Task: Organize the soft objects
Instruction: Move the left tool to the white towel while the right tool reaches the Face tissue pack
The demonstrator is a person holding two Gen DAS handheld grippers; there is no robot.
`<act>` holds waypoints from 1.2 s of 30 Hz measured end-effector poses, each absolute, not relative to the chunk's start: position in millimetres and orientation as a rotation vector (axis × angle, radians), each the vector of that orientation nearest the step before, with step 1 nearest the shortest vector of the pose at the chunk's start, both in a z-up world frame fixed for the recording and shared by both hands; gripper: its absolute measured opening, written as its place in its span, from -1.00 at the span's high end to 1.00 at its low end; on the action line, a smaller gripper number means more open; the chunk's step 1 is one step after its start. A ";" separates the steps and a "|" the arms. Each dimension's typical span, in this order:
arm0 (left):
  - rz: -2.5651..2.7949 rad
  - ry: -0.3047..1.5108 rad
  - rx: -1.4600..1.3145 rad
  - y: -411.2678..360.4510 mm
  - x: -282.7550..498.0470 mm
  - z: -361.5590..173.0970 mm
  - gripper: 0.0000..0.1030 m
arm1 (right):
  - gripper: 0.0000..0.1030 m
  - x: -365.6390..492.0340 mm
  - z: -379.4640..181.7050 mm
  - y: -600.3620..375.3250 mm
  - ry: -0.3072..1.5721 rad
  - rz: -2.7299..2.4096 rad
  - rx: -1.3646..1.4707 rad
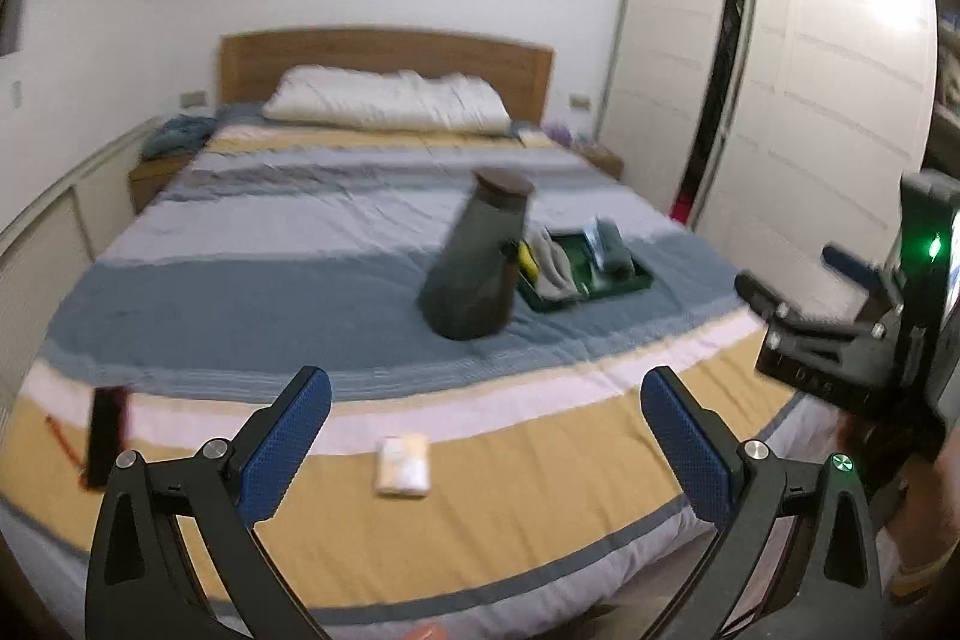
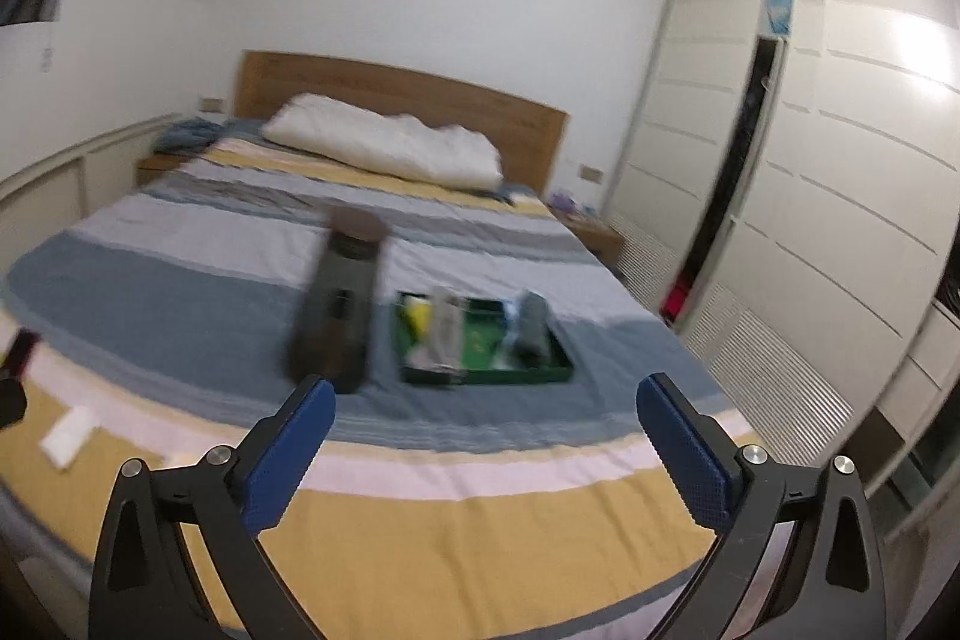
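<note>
The bed [image 1: 252, 244] fills both views, its striped cover running from the headboard down to the foot edge just below your grippers. On its right half, about midway between head and foot, stands a tall dark container [image 1: 474, 256] with a brown lid, and touching its right side lies a green tray [image 1: 636, 280]. The tray already holds soft things: a grey folded cloth [image 1: 555, 265] and something yellow at its left end, a dark rolled piece [image 1: 612, 247] at its right. Near the foot edge, on the yellow stripe, a small folded pale cloth [image 1: 403, 463] lies alone, well apart from the tray; a dark flat object [image 1: 105, 436] sits toward the left foot corner.

Your left gripper [image 1: 486, 436] is spread wide and carries nothing; your right gripper [image 2: 486, 445] is likewise wide and bare.

You look to be between picks, with the lone pale cloth probably still to be gathered. Expect to lower your left gripper over it, straddle the fold, pinch through all layers so it does not unfold, then carry it to the tray's bare middle.
</note>
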State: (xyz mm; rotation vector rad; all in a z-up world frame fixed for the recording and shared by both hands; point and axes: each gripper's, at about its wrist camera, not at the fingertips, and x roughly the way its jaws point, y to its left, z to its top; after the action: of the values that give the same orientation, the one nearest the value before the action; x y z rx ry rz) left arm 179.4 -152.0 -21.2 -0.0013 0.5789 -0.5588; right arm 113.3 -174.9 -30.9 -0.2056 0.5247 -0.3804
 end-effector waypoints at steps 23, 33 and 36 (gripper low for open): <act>-0.177 0.877 -0.067 28.0 217.7 -157.9 -0.97 | -1.00 95.8 -116.6 -92.5 0.674 -0.039 -0.068; -0.228 0.982 0.019 -12.0 294.0 -236.0 -0.97 | -1.00 178.6 -173.8 -86.7 0.888 -0.051 -0.045; -0.236 0.994 0.041 -21.0 308.7 -245.2 -0.97 | -1.00 213.0 -183.4 -76.7 0.921 -0.054 -0.043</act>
State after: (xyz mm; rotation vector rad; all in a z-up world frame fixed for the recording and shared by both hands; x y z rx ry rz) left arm 308.7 -21.0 -245.2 0.0411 0.9939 -0.2365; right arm 213.0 -76.7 -183.4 -0.0428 0.9211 -0.0542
